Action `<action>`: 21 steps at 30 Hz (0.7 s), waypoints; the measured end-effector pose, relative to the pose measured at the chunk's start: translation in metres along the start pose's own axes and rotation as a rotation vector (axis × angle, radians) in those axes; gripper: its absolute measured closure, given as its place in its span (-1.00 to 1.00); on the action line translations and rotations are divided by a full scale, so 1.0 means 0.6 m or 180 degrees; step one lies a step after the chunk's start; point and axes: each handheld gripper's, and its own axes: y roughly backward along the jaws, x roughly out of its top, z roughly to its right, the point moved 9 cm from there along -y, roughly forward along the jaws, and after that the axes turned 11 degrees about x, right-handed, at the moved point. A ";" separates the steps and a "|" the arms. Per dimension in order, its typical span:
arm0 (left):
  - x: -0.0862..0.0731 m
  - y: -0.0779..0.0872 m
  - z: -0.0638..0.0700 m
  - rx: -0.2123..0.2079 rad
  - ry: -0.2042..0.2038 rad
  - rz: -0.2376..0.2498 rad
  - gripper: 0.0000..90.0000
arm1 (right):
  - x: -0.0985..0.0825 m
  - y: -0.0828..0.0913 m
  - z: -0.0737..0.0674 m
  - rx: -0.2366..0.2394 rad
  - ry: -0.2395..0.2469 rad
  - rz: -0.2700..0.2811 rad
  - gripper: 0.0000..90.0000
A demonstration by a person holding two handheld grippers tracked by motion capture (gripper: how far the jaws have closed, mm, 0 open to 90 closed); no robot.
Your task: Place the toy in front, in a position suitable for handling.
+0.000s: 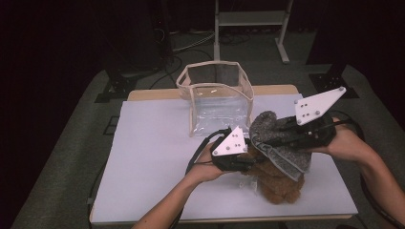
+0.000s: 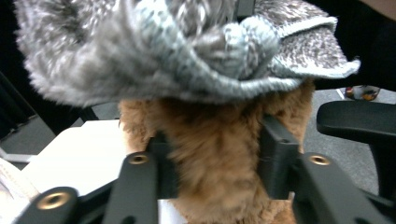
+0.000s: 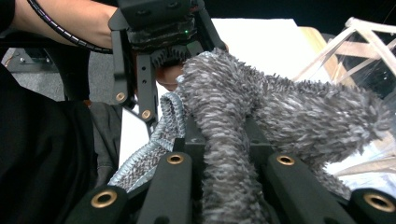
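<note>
left tool [image 2: 212,163]: clamps brown plush toy [image 2: 219,154] | right tool [image 3: 229,168]: clamps grey knit hat [image 3: 261,107]

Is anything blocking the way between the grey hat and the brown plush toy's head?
Nothing visible does. The right gripper holds the grey knit hat right over the brown plush toy, which the left gripper clamps; the hat already touches it.

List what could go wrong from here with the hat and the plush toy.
1. The right gripper pinches only a fold of the grey hat, so the fuzzy knit may slip out when pulled.
2. The left gripper squeezes the soft brown toy; its fur may compress and let the toy twist or slide free.
3. The clear bag stands close behind both hands, so a tug that way could knock it over.
</note>
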 end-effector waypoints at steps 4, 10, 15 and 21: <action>0.001 0.001 0.000 0.0003 -0.0024 0.0002 0.38 | 0.001 0.003 0.000 -0.0016 0.0001 0.0022 0.71; 0.002 0.006 -0.001 -0.0039 -0.0015 0.0015 0.47 | 0.002 0.006 -0.001 -0.0026 0.0020 0.0032 0.71; 0.001 0.011 -0.001 -0.0072 -0.0040 0.0002 0.58 | 0.003 0.005 -0.003 -0.0010 0.0035 0.0056 0.70; -0.002 0.014 -0.003 -0.0123 0.0012 -0.0002 0.68 | 0.005 0.001 -0.003 -0.0010 0.0050 0.0068 0.70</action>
